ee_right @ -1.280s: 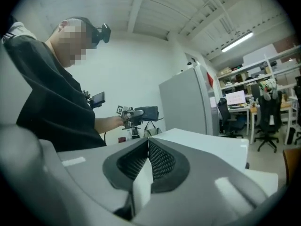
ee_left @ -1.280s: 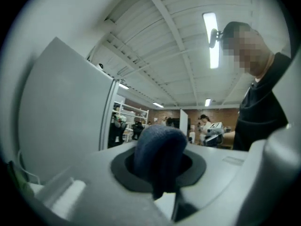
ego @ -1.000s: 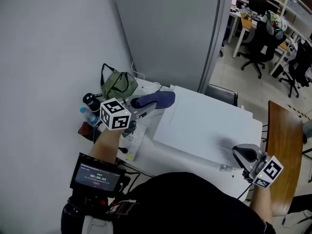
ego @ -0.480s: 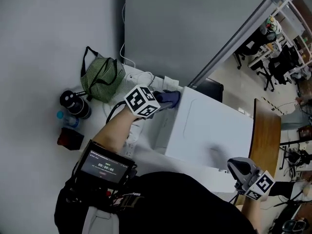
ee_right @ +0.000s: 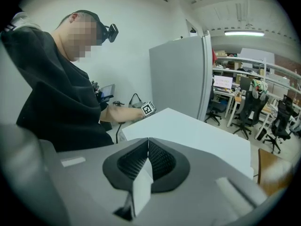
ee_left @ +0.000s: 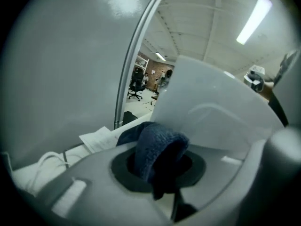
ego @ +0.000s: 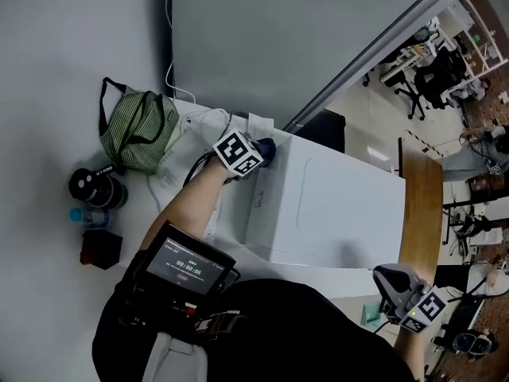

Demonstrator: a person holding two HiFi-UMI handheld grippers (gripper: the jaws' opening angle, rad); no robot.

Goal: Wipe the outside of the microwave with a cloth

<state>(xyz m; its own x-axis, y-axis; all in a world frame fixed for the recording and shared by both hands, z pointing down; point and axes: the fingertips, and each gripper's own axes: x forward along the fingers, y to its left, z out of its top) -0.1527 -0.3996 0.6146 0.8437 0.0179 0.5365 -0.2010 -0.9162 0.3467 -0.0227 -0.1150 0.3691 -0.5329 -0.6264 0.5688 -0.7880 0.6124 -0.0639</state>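
In the head view, a green striped bag (ego: 139, 130) lies at 10 o'clock on the white table (ego: 179, 213). A black round lid (ego: 95, 188), a blue-capped bottle (ego: 86, 215) and a dark red box (ego: 101, 247) stand in a row at 9 o'clock, near the wall. A small screen (ego: 189, 267) sits at 7 o'clock, by the person's left forearm.

The left gripper (ego: 261, 154) reaches up toward 12 o'clock, its marker cube just behind its tip. Its own view shows the jaws clamped on a folded dark blue cloth (ee_left: 157, 149). The cloth bulges out ahead of the jaws.

In the head view the cloth (ego: 268, 147) sits at the far left corner of the microwave (ego: 334, 205), its 11 o'clock corner, touching the edge there. The microwave is a plain white box in the middle of the picture. Its long axis runs from 9 o'clock toward 3 o'clock, tipped slightly down toward 4. One short end faces 9 o'clock. Which side carries the door cannot be told.

Behind it, at 12 o'clock, rises a grey partition (ego: 278, 38). A brown wooden tabletop (ego: 420, 213) lies at 3 o'clock, just beside the microwave.

The right gripper (ego: 387, 277) hangs at 5 o'clock, off the microwave's near right corner and apart from it. In its own view the ribbed pads (ee_right: 160, 160) meet with nothing between them, and the microwave top (ee_right: 197, 135) stretches ahead.
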